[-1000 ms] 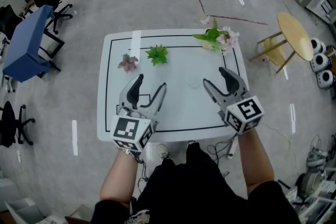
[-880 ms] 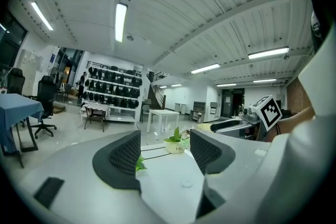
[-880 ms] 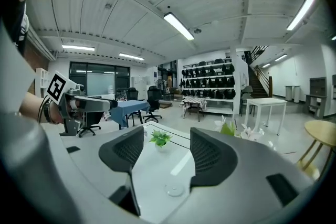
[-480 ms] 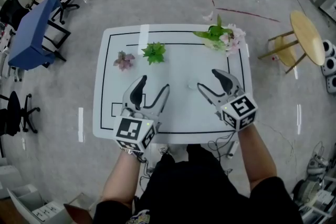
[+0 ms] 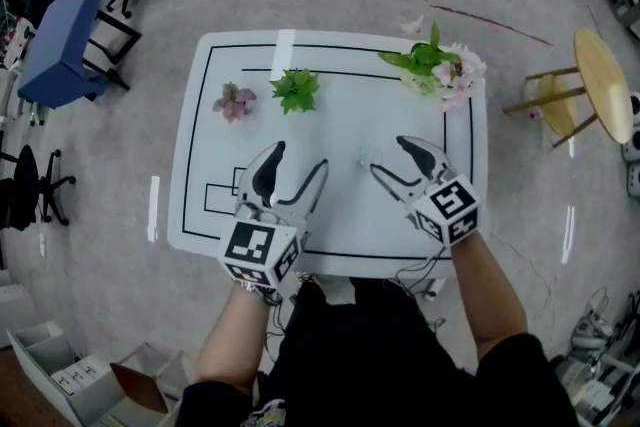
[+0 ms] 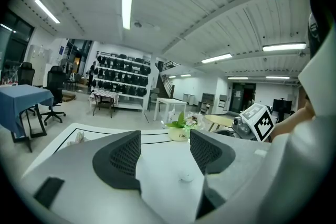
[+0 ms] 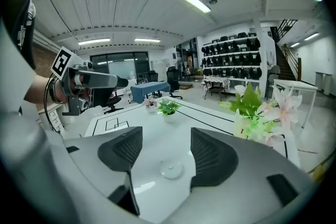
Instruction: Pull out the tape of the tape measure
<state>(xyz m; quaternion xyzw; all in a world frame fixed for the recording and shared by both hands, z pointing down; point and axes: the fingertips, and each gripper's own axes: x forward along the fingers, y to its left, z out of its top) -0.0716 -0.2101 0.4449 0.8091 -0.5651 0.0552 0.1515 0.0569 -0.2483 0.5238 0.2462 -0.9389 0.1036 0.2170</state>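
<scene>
A small round white tape measure [image 5: 364, 162] lies on the white table [image 5: 200, 115], right of its middle. It shows in the left gripper view [image 6: 186, 178] and in the right gripper view [image 7: 171, 169], each time on the table just beyond the jaws. My left gripper [image 5: 300, 160] hovers open to its left, with nothing between the pads. My right gripper [image 5: 388, 156] is open just right of it; its jaws have just been opening a little and hold nothing. Neither gripper touches the tape measure.
A pot of pink flowers and green leaves [image 5: 435, 73] stands at the table's far right corner. A small green plant [image 5: 296, 89] and a small pink flower [image 5: 234, 101] stand at the back left. A blue table [image 5: 65, 45] and a round wooden table [image 5: 603, 85] flank the table.
Both grippers have sunk toward the tabletop, the right one tipping further down. They now sit closer to the tape measure, one on each side.
</scene>
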